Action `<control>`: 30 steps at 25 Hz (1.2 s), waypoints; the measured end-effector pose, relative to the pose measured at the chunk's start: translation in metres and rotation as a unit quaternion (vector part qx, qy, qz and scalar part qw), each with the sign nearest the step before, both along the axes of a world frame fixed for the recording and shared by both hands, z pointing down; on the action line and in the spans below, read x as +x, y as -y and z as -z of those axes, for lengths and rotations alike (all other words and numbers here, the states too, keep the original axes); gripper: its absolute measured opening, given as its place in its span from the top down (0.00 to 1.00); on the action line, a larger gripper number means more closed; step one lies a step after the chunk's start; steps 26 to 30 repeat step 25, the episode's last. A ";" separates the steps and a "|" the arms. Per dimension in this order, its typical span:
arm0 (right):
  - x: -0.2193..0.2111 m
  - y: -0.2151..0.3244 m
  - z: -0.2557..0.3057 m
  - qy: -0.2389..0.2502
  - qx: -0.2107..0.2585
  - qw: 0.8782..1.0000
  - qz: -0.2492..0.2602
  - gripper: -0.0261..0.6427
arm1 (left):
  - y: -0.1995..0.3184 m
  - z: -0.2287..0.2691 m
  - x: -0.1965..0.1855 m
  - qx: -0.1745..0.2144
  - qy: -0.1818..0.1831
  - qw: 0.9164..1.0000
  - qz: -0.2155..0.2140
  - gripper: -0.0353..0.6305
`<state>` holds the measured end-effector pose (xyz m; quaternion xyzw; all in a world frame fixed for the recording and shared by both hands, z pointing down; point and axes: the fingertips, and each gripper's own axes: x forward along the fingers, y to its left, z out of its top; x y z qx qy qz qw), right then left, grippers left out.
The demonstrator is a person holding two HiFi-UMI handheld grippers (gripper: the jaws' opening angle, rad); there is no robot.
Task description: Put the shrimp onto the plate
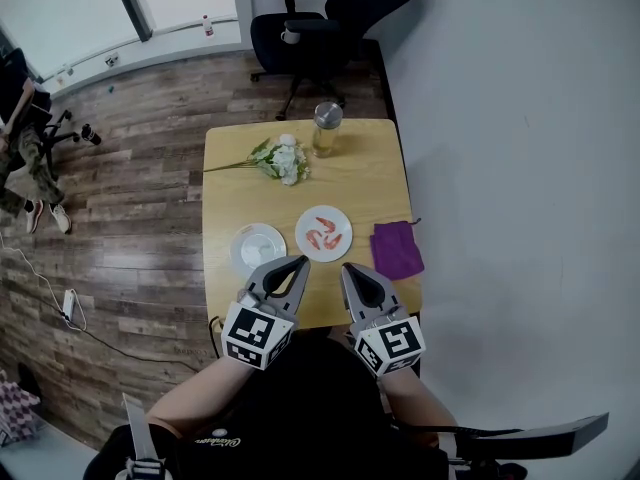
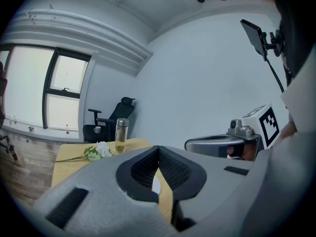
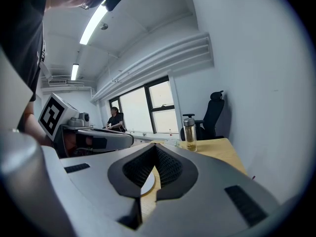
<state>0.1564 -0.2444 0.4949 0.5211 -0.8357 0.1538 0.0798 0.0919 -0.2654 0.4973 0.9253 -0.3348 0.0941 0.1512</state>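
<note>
Two pink shrimp (image 1: 324, 234) lie on a white plate (image 1: 340, 221) near the middle of the wooden table (image 1: 370, 168). A second plate (image 1: 258, 246), with nothing on it, sits just to its left. My left gripper (image 1: 300, 262) is shut with nothing in it, its tip over the table's near edge between the plates. My right gripper (image 1: 348, 268) is likewise shut, just below the shrimp plate. In the left gripper view the left gripper (image 2: 158, 149) has its jaws meeting at the tip. The right gripper (image 3: 156, 147) shows the same in its own view.
A purple cloth (image 1: 397, 249) lies at the table's right edge. White flowers (image 1: 280, 158) and a glass bottle (image 1: 326, 128) stand at the far side. A black office chair (image 1: 310, 28) is behind the table. The wall is close on the right.
</note>
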 end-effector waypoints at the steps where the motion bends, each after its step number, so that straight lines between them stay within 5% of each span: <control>1: 0.000 0.000 0.000 -0.001 0.000 1.000 0.001 0.96 | 0.001 0.001 -0.001 0.001 0.000 1.000 0.002 0.94; 30: -0.009 0.000 0.005 -0.005 0.003 1.000 0.013 0.96 | -0.002 0.003 -0.002 0.002 -0.002 1.000 0.009 0.94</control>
